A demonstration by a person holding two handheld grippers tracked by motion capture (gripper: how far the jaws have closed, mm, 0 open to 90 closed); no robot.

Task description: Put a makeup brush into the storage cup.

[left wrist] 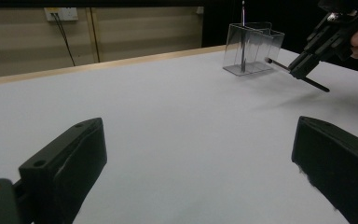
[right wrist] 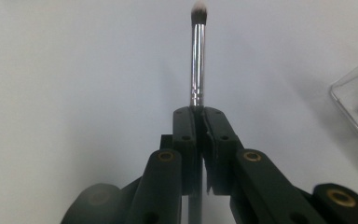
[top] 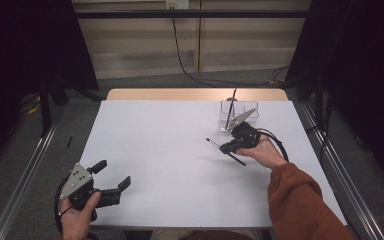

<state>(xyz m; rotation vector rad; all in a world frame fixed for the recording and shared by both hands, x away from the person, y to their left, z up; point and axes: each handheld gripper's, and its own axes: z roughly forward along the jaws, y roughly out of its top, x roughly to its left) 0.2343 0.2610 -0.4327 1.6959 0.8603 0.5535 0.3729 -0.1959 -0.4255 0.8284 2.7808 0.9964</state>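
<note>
One makeup brush (top: 225,151) clamped in the right gripper (top: 228,146), carried above the white table (top: 170,165).
Bristle end is pointed away from the clear holder (top: 239,114), where another brush (top: 232,106) is stood. Judged step: transport to the holder; tipping upright over a compartment is called for next. Left gripper (top: 114,176) is held open, empty, near the table's front-left corner.

Brush (right wrist: 198,60) handle hidden between tongs
</note>
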